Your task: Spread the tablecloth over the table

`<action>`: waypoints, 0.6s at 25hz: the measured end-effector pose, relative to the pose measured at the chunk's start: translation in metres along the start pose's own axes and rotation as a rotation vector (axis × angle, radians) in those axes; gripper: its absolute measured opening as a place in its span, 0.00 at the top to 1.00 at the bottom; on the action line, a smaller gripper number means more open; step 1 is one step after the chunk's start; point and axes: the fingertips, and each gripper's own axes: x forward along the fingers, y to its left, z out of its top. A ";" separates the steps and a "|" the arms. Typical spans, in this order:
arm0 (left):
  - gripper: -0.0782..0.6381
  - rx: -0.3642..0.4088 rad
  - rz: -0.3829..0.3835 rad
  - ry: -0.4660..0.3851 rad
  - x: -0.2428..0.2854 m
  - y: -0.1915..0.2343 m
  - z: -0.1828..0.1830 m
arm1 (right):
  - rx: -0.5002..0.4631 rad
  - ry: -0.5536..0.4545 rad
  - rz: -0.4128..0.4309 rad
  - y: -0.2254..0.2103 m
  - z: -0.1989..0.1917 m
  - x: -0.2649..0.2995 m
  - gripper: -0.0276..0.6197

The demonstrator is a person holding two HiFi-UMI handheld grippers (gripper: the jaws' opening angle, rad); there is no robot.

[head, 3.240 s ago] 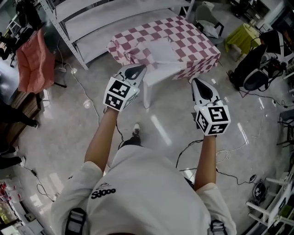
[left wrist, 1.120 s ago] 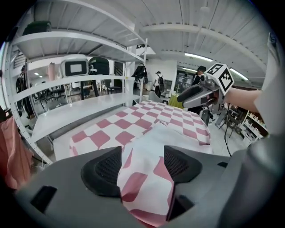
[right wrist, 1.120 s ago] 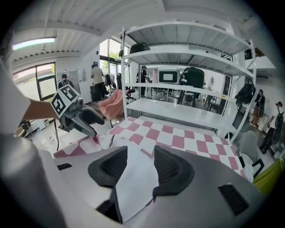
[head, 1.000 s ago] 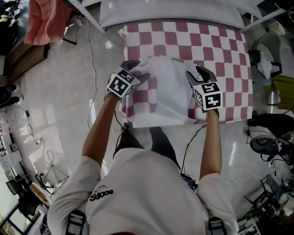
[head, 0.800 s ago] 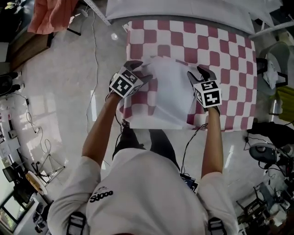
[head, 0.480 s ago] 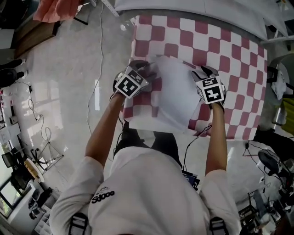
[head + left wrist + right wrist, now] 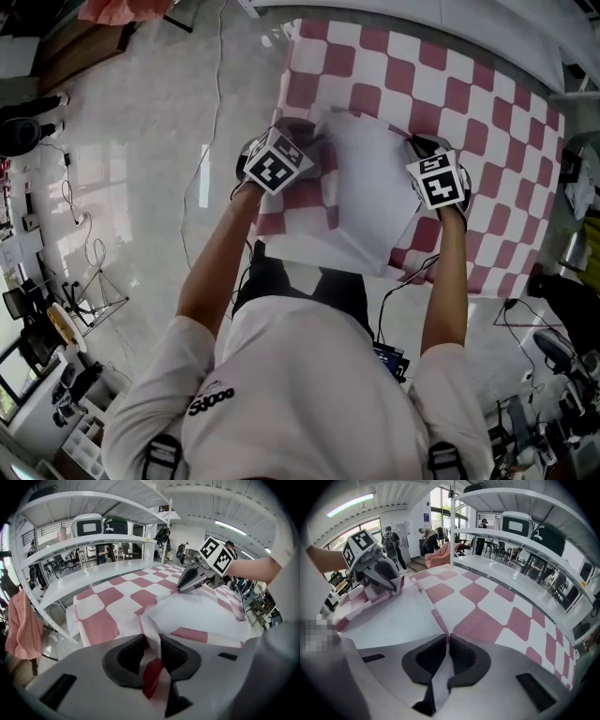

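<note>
Jaws just closed on tablecloth [image 7: 469, 103] | left gripper [image 7: 152, 641] pinches a fold | right gripper [image 7: 447, 640] likewise (white panel between the two)

White metal shelving rack [image 7: 93, 540] runs ahead and left of left claw [image 7: 151, 638]. Grey-white boxy appliance [image 7: 89, 526] on upper shelf. Salmon cloth [image 7: 21, 625] hangs far left of same claw. Glossy pale stone floor [image 7: 122, 216] below and left, catching light. Ahead-left of right claw [image 7: 447, 641]: ceiling strip light [image 7: 349, 506], bright windows [image 7: 440, 501], pink seat [image 7: 440, 555], standing people [image 7: 389, 538], all well beyond.
</note>
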 end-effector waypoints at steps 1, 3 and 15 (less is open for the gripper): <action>0.75 0.001 0.000 -0.001 -0.001 0.000 0.000 | -0.006 0.007 -0.005 0.000 0.000 0.000 0.91; 0.79 0.000 -0.004 -0.008 -0.003 -0.001 0.000 | 0.011 0.017 -0.011 -0.001 -0.002 0.000 0.92; 0.84 -0.033 -0.100 -0.160 -0.052 -0.010 0.016 | 0.165 -0.045 -0.115 0.024 0.020 -0.073 0.92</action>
